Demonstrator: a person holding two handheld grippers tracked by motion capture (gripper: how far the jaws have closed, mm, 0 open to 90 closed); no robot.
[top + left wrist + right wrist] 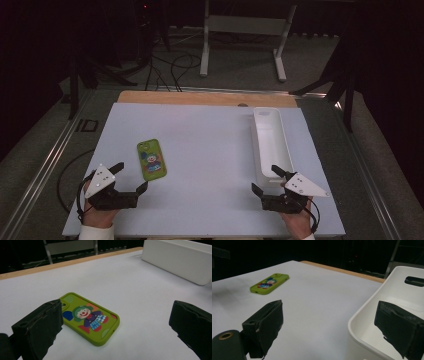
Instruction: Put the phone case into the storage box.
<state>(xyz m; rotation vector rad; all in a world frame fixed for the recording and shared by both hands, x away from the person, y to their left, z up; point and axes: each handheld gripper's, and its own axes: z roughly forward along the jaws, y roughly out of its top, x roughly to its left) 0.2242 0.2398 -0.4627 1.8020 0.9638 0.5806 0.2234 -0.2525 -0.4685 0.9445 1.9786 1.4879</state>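
The left gripper [131, 176] has its jaws spread wide and holds nothing. The right gripper [268, 179] is spread wide too, with one jaw over the near end of the white bin [272, 145]. The green phone case [151, 159] lies flat on the worktop [210, 150], just ahead of the left jaws; one jaw hides its corner.
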